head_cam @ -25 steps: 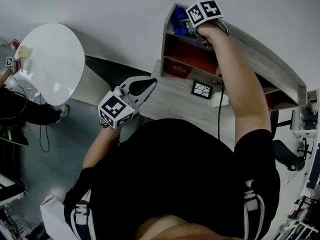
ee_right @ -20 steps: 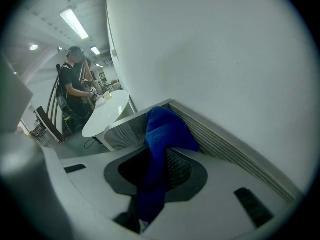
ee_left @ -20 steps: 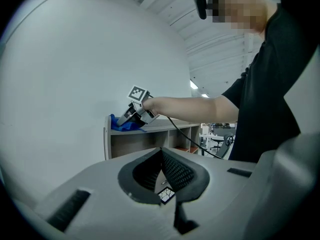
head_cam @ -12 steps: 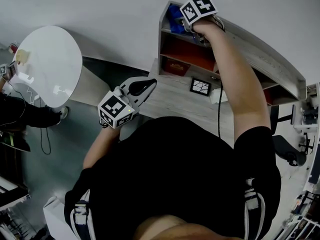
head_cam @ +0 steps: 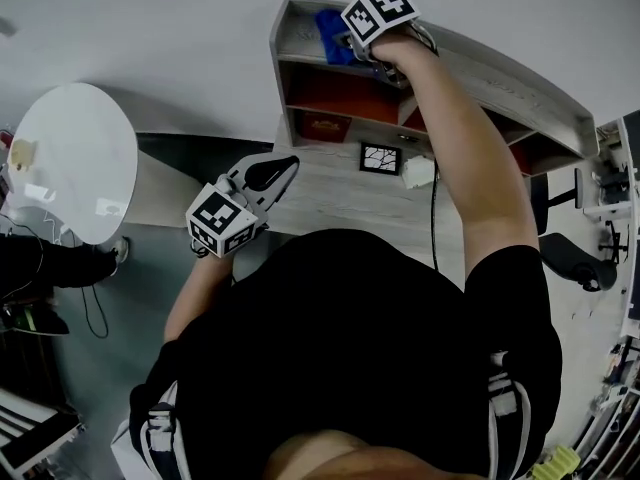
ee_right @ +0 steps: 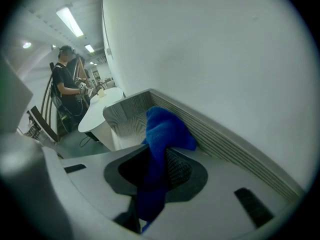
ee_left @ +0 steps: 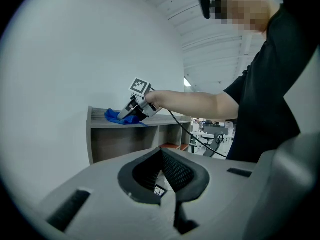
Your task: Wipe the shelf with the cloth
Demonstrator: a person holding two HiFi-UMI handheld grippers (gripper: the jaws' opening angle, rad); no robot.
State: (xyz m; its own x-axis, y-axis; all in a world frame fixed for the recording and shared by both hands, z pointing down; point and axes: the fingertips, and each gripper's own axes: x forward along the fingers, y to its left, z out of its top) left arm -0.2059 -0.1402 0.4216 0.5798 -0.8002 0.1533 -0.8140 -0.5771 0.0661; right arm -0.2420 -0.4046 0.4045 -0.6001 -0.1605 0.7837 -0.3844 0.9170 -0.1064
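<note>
Head view: your right gripper is raised to the top board of the shelf, against the white wall, with the blue cloth just beside its marker cube, near the shelf's left end. Your left gripper hangs low over the desk, well apart from the shelf; a small framed picture stands on the desk and a round white table sits off to the left. Left gripper view: the 2 jaws are clenched, pads meeting at the tips with nothing between them. Beyond them the right gripper presses the cloth onto the top board, the cloth bunched at its tip. Right gripper view: the jaws are clamped on the cloth, which runs up between the pads and spills forward in a folded lump resting on the ribbed top board, near the wall. A person stands by the round table in the background.
</note>
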